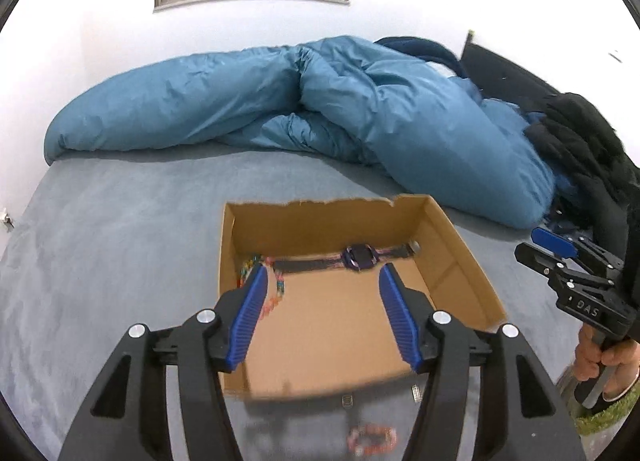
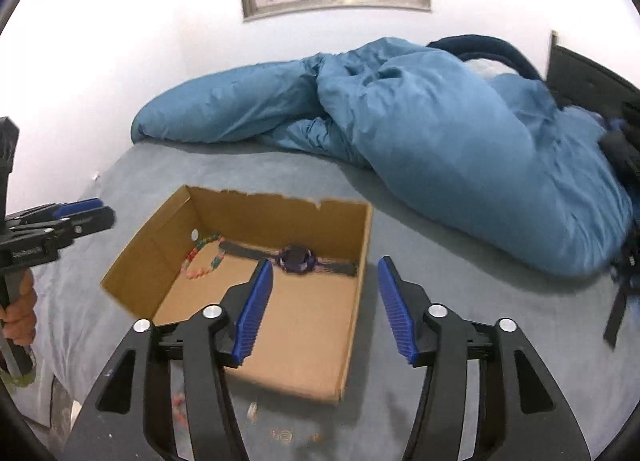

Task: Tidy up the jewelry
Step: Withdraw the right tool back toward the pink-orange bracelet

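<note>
Hand-held gripper (image 1: 323, 275) above watch (image 1: 360, 257), strap crosswise along box (image 1: 460, 245) back wall.

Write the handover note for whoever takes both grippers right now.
Left gripper: jaws open, nothing between them.
Right gripper: jaws open, nothing between them.
Both hang over the brown cardboard box on the grey bed.
Done: purple wristwatch and multicoloured bead bracelet lie in the box.
Left: pink bead bracelet and small metal pieces on the bed, in front of the box.
</note>
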